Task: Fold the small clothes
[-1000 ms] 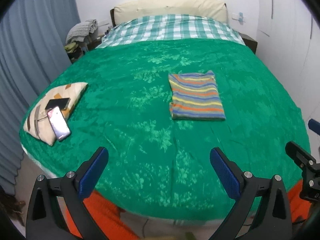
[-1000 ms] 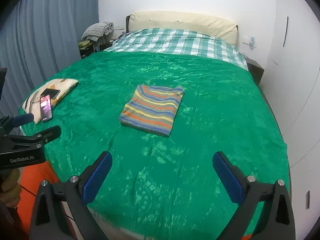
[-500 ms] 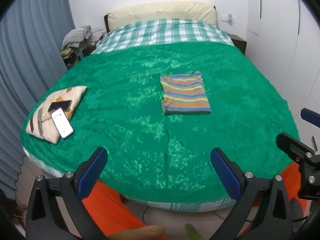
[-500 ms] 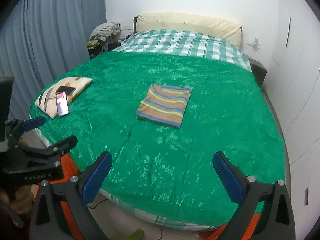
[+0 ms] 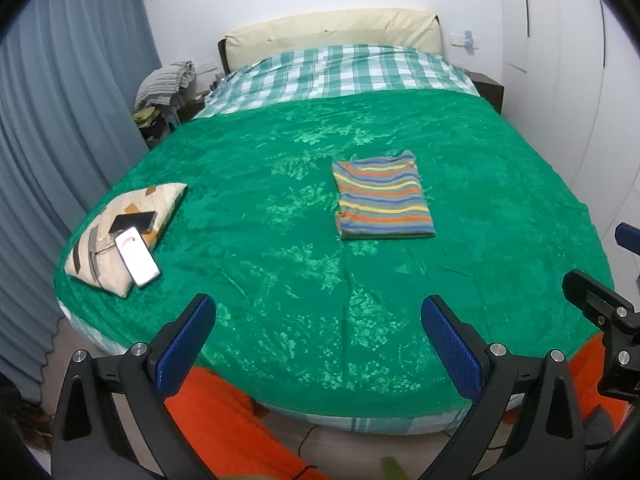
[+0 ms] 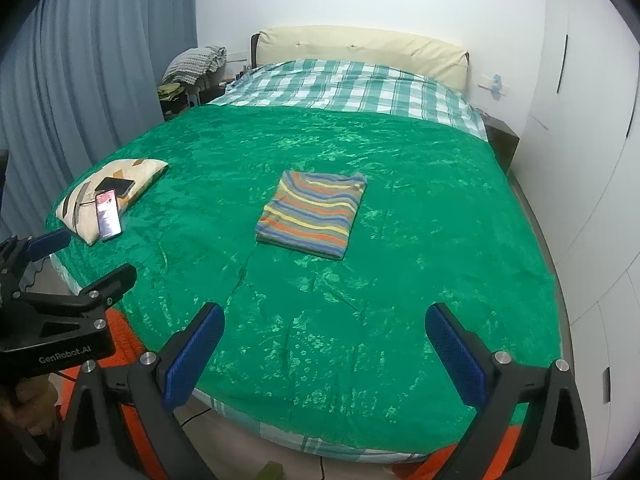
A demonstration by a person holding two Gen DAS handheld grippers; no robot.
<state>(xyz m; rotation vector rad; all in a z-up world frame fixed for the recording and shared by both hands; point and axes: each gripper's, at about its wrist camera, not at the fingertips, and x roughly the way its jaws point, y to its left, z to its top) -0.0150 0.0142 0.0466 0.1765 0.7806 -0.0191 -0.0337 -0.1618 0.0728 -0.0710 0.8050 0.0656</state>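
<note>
The striped shirt [image 5: 383,200] lies folded into a neat rectangle near the middle of the bed [image 5: 280,240], its long axis running from near to far. Both claws hang past the bed's near edge, well apart from it. The left claw [image 5: 316,344] is spread wide and empty; the right claw [image 6: 324,350] likewise. The shirt lies ahead and slightly right of the left claw, ahead and a little left of the right one, so neither hand looks clearly nearer.
</note>
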